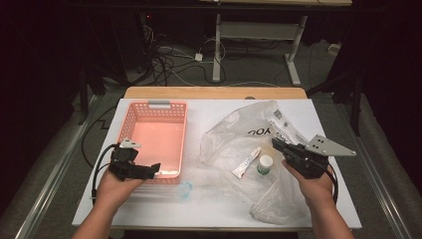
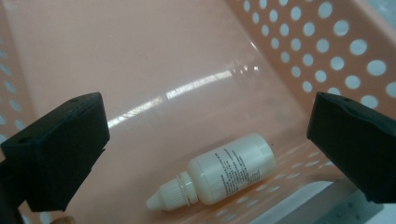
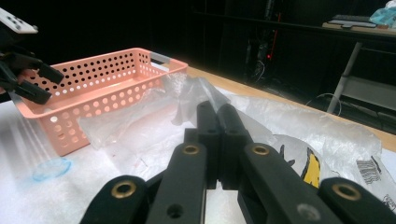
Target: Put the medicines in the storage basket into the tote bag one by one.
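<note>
Hovering wide open and empty over the pink basket's (image 1: 133, 115) near corner, the left gripper (image 1: 155, 168) clears the dropper bottle (image 2: 219, 172) lying inside; the right gripper (image 1: 276, 145) rests shut and empty over the plastic bag (image 1: 234, 134).

Overhead camera faces forward-down; both gripper cameras — low, close — share the basket (image 1: 158, 134).

I see the counter (image 1: 99, 199), white-topped with a wooden far edge. On it: pink basket (image 1: 144, 124) at left, crumpled clear plastic bag (image 1: 239, 134) at right, small blue cap (image 1: 184, 189) between.
</note>
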`<state>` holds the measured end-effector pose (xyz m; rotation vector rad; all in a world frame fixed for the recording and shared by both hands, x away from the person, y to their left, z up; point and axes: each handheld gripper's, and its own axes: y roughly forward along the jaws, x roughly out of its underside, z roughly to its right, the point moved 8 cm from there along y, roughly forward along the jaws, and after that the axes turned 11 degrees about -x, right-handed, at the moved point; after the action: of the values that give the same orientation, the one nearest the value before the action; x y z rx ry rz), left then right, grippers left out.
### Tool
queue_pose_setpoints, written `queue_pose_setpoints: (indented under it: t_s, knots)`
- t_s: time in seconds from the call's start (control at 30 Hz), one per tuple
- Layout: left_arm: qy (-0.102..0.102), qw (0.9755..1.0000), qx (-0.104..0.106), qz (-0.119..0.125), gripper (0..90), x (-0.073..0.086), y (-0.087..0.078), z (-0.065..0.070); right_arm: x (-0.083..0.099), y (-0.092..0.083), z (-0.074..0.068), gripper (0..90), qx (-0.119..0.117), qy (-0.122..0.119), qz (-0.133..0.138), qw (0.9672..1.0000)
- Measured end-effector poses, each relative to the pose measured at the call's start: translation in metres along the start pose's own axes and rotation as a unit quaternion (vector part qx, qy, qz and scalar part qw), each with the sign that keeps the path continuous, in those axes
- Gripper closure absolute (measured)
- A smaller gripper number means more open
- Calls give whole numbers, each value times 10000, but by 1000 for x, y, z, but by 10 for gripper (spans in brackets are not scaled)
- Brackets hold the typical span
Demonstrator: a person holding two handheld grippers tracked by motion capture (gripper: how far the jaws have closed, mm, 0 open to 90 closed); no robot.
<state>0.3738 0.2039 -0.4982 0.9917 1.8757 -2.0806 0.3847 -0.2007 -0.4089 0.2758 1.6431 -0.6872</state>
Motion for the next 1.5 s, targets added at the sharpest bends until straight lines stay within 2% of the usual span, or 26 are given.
queue_pose_setpoints:
  t_s: [0.07,0.17,0.33,0.4,0.57,0.6,0.7,0.77,0.83,0.9,1.03,1.07,1.2,1.23,1.4,1.43,1.5]
  knots:
    - [83,9996,67,-261,0,0,3,3,-1,-1,0,900,-1,-11,15,10000]
    - [31,9982,152,-586,0,-1,5,6,-1,-2,0,900,0,-17,19,10000]
    - [41,9932,212,-1145,0,0,11,5,-2,-2,0,900,-1,-19,19,10000]
    - [-41,9900,301,-1378,0,1,14,3,-2,-2,-1,900,-5,-9,17,10000]
    - [-180,9777,399,-2054,0,6,22,0,-1,-1,-1,900,-13,4,-5,10000]
    - [-166,9746,446,-2189,0,6,23,1,0,-1,-1,900,-13,4,-5,10000]
    - [-255,9681,508,-2441,0,7,24,1,-1,-1,-1,900,-23,-20,8,10000]
    - [-308,9625,583,-2632,0,8,25,0,-1,-1,0,900,-26,-23,16,10000]
    - [-374,9588,619,-2746,0,9,27,0,-1,-2,-1,900,-11,-21,20,10000]
    - [-432,9572,606,-2796,0,9,28,-2,-2,-2,-1,900,-14,-1,21,10000]
    - [-535,9514,646,-2963,0,9,32,-2,-2,-2,-1,900,-17,-9,38,10000]
    - [-534,9509,661,-2977,0,9,32,-2,-2,-2,0,900,-19,5,37,10000]
    - [-630,9455,684,-3121,0,10,34,-2,-1,-2,-1,900,-35,0,33,10000]
    - [-653,9449,680,-3135,0,10,35,-2,-1,-1,-1,900,-40,-15,32,10000]
    - [-792,9378,677,-3311,0,11,36,-2,-1,0,-2,900,-44,23,11,10000]
    - [-819,9357,690,-3361,0,11,36,-2,-1,0,-2,900,-44,22,11,10000]
    - [-849,9353,697,-3365,0,10,37,-2,-1,0,-2,900,-48,26,13,10000]
